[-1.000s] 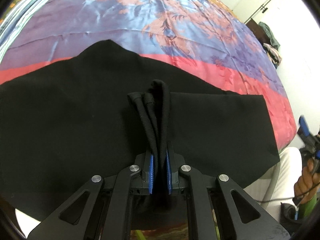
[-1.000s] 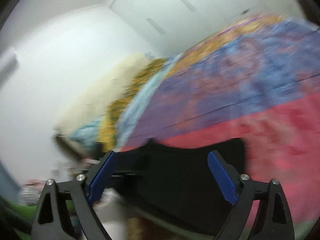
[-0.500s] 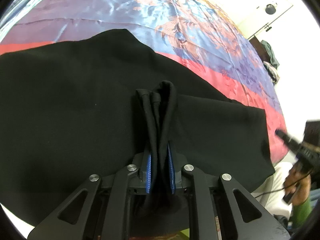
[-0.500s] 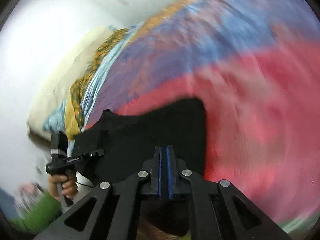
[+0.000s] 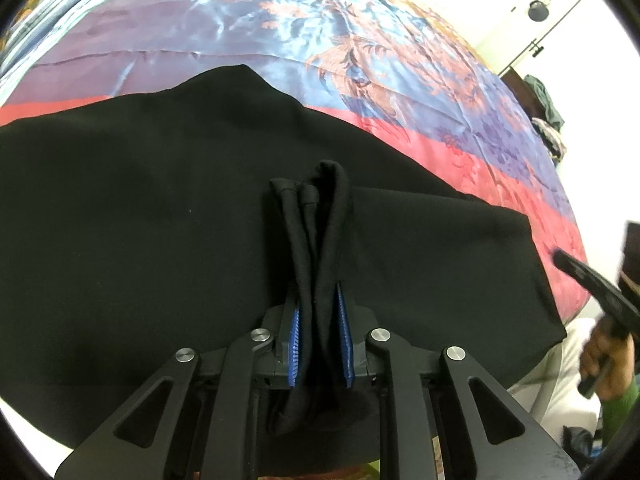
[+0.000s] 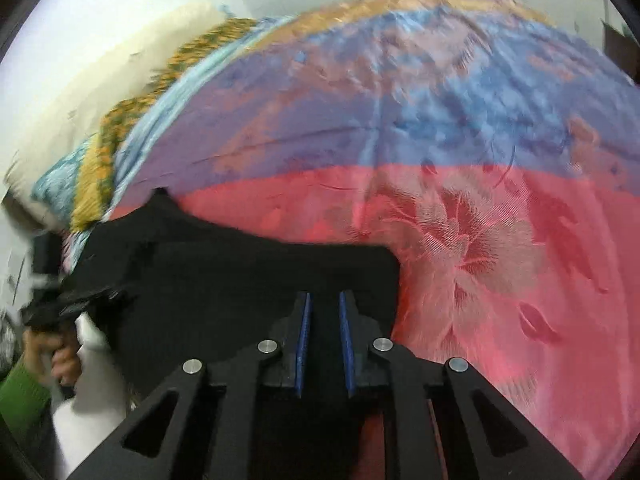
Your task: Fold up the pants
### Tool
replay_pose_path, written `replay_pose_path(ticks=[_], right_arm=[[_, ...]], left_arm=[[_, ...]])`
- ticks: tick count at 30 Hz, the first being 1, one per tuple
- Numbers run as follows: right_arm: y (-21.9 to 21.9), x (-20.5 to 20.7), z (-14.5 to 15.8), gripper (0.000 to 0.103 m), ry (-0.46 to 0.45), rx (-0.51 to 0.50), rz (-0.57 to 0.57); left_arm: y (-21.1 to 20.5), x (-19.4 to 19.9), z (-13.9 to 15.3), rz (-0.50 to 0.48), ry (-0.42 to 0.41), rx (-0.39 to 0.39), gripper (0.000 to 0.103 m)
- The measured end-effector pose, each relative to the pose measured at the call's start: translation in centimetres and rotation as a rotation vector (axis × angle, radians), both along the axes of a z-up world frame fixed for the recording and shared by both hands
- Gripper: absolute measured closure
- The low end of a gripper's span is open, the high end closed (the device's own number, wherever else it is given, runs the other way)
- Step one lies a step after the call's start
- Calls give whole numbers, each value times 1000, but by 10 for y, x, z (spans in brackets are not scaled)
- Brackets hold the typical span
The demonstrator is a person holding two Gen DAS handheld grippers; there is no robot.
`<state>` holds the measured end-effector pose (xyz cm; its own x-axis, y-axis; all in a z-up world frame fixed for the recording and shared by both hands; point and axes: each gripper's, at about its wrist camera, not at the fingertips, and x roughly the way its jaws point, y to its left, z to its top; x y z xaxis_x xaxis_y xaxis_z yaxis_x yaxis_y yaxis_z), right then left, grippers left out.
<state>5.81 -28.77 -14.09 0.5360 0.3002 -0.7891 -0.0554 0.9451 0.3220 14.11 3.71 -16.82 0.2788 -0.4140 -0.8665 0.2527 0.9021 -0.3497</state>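
Note:
The black pants [image 5: 140, 220] lie spread on the bed. My left gripper [image 5: 319, 308] is shut on a bunched fold of the pants [image 5: 320, 216] that stands up between its blue pads. In the right wrist view the pants [image 6: 240, 276] lie at the lower left, with their right edge near the gripper. My right gripper [image 6: 323, 312] is nearly shut over that edge, blue pads a small gap apart, with black cloth between them. The right gripper [image 5: 584, 280] shows at the right edge of the left wrist view, and the left gripper [image 6: 64, 300] shows at the left of the right wrist view.
The bed is covered by a shiny quilt with blue, purple and red floral bands [image 6: 460, 168]. A cream pillow and patterned bedding [image 6: 132, 100] lie at the far left. A white door [image 5: 536, 12] and hanging clothes [image 5: 548, 108] stand at the far right.
My right gripper swung down to the pants' right edge and closed from wide open. My left gripper kept its hold on the bunched fold and shifted only slightly.

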Motion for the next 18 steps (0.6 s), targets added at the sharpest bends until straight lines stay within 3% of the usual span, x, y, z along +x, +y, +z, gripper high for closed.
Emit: replay_pose_path(ticks=[3,5,7,8,12,18], right_arm=[[21,-36,14,87,-42,6,76],[35,-50,1,87,7,-21,113],[45,-56,-32,86,112,-67,106],[43,-57,-40,86,116,-32,80],[28,-52,-42,86,125,77,37],[34,-54,-34,86,93,36,51]], left_arm=[[0,-1,-1,2,-14,3,87],[1,-2,-2,11,-15,-1,84],[1,-2,-4,19,-9,-10,84],[2,-4,-4,23,-14,-12,84],[3,-5,-5,37,-25,-20,83],[7,-13,1,75,-55,-43,81]])
